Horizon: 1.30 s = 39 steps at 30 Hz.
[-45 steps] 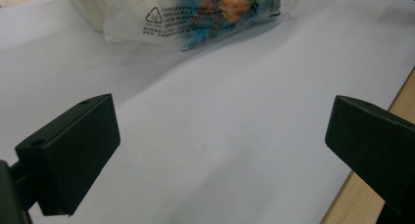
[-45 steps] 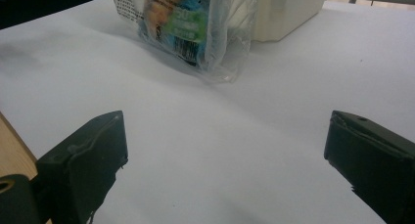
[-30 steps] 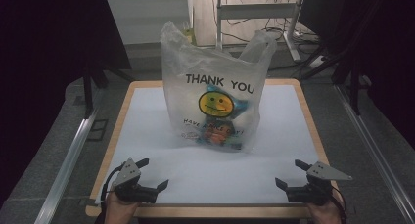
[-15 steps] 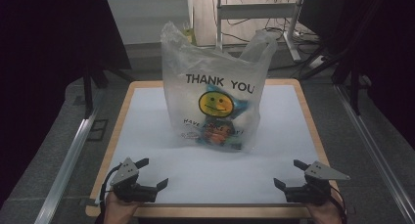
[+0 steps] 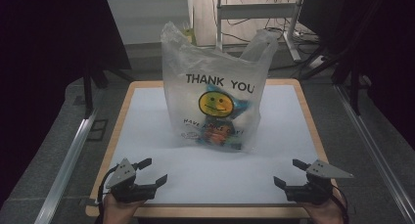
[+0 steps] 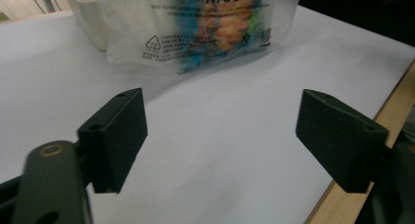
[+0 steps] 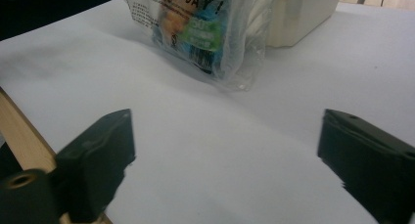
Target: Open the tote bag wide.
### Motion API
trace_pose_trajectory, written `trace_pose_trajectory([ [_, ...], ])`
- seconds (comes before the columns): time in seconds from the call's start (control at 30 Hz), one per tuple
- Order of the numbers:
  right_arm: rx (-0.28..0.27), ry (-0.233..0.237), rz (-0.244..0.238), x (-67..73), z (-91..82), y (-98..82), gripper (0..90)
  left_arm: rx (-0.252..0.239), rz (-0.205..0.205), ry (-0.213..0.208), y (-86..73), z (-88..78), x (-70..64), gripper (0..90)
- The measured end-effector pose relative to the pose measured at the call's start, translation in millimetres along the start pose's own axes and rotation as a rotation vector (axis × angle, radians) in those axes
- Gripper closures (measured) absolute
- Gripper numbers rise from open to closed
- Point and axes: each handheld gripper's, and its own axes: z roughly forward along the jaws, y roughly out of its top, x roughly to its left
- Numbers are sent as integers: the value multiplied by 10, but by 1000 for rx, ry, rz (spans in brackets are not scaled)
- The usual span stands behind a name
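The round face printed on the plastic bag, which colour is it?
Yellow, with dark eyes and a smile; the face on the plastic bag shows best in the high view.

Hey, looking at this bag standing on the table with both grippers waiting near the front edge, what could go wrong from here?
1. The plastic bag is thin and stands upright; a nudge from one side might tip it and its colourful contents.
2. The left gripper and right gripper, jaws just closing slightly with nothing between them, may pinch only one film layer, which could slip or tear.
3. A white container sits close behind the bag and could be pushed.
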Motion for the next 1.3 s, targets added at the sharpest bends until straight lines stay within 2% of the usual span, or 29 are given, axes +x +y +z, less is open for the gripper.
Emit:
trace_pose_trajectory([
  [0.03, -4, -4, 0, -1, -25, 13, 139, -14, -2, -5, 9, -23, -3, 246],
  [0.07, -4, -4, 0, -1, -25, 13, 139, -14, -2, -5, 9, -23, -3, 262],
  [0.1, -13, 1, 2, -4, -55, 22, 202, -23, 3, -7, 14, -43, -8, 282],
  [0.17, -14, -2, -4, -5, -82, 30, 265, -27, 6, -3, 19, -58, -13, 317],
  [0.2, -14, -2, -4, -5, -82, 30, 265, -27, 6, -3, 19, -58, -13, 343],
  [0.23, -4, -6, -21, -1, -106, 31, 332, -27, 7, -5, 22, -64, -15, 374],
  [0.27, -4, -6, -21, -1, -106, 31, 332, -27, 7, -10, 24, -68, -16, 374],
  [0.3, -5, -2, -28, 0, -121, 33, 377, -23, 8, -16, 29, -72, -21, 423],
  [0.4, -1, 1, -29, -2, -129, 38, 409, -20, 11, -23, 33, -72, -30, 500],
  [0.43, 6, 3, -28, -4, -126, 39, 424, -18, 16, -22, 36, -73, -35, 500],
  [0.6, 13, -1, -25, -7, -105, 40, 490, -13, 22, -3, 57, -87, -46, 637],
  [0.73, 6, 15, -11, -26, -120, 88, 567, 2, 22, 0, 60, -101, -25, 703],
  [0.77, 8, 23, -2, -42, -123, 95, 615, 7, 22, -2, 59, -102, -20, 747],
  [0.8, 8, 23, -2, -42, -123, 95, 615, 13, 22, -5, 59, -103, -17, 747],
  [0.83, 15, 32, 10, -59, -119, 97, 671, 26, 28, -9, 60, -102, -18, 788],
  [0.9, 13, 37, 10, -64, -119, 96, 696, 32, 31, -9, 62, -100, -20, 808],
  [0.97, 16, 33, -9, -60, -124, 101, 796, 48, 34, -12, 68, -93, -27, 872],
  [1.0, 16, 33, -9, -60, -124, 101, 796, 48, 34, -12, 68, -93, -27, 889],
  [1.1, 15, 43, -17, -47, -126, 118, 885, 50, 22, -24, 91, -95, -14, 891],
  [1.2, 15, 61, -44, -26, -131, 155, 890, 57, 12, -36, 123, -97, 4, 892],
  [1.3, 7, 80, -35, -27, -140, 187, 890, 54, 13, -36, 174, -107, 3, 891],
])
